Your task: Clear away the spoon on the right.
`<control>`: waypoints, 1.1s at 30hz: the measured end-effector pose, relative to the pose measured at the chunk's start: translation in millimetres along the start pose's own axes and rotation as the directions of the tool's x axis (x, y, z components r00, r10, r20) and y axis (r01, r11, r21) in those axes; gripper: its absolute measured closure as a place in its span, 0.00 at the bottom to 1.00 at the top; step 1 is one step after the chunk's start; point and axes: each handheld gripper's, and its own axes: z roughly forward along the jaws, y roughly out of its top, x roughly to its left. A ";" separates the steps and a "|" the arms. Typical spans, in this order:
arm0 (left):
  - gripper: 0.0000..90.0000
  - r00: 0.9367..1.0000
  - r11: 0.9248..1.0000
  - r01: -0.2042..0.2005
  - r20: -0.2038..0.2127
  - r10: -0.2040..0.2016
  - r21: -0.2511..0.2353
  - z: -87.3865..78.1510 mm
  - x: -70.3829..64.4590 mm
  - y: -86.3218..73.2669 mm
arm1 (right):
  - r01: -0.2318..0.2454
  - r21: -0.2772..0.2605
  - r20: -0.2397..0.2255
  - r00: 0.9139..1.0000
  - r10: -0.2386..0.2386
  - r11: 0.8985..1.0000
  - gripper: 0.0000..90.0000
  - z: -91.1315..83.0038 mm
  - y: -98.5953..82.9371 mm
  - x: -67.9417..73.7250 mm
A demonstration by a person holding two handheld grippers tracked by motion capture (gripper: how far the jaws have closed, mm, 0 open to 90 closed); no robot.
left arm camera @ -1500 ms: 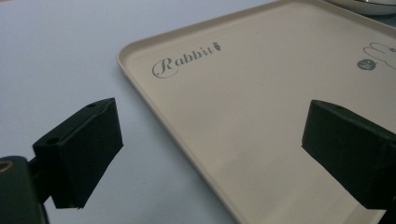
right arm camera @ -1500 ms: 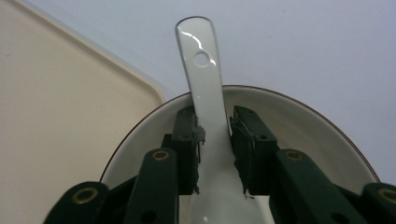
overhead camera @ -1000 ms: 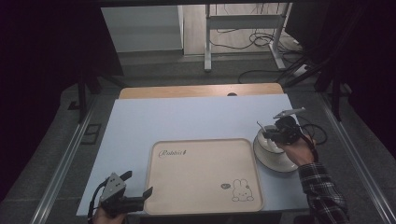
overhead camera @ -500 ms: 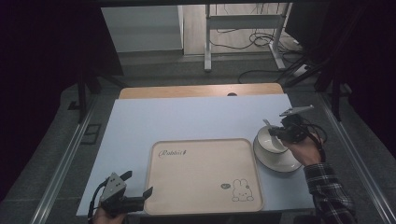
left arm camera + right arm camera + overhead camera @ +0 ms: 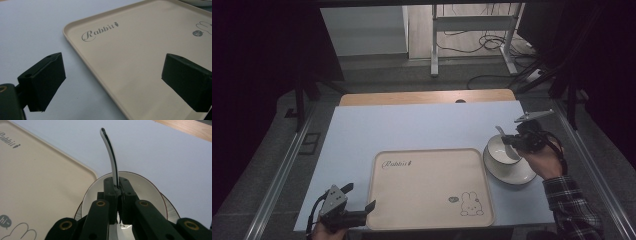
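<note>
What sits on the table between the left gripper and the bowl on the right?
In the high view, the beige rabbit tray lies between the left gripper and the bowl. The tray itself is bare, as the left gripper view shows too.

I see a pale blue table top (image 5: pixel 412 125) with a bare wooden strip (image 5: pixel 427 97) along its far edge. Beyond it lies grey floor (image 5: pixel 377 75), a white metal stand (image 5: pixel 472 35), loose black cables (image 5: pixel 482 50). Both sides fall into darkness.
</note>
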 end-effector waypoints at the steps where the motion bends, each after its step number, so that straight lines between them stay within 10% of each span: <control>1: 0.05 1.000 1.000 0.000 0.000 0.000 0.000 0.0 0.0 0.0 | 0.001 -0.002 0.000 1.000 -0.001 1.000 0.96 -1.6 0.6 1.3; 33: 0.05 1.000 1.000 -0.004 -0.002 0.004 0.001 0.0 -0.6 0.1 | 0.089 0.054 -0.090 0.992 -0.084 0.995 0.96 -25.2 3.3 62.5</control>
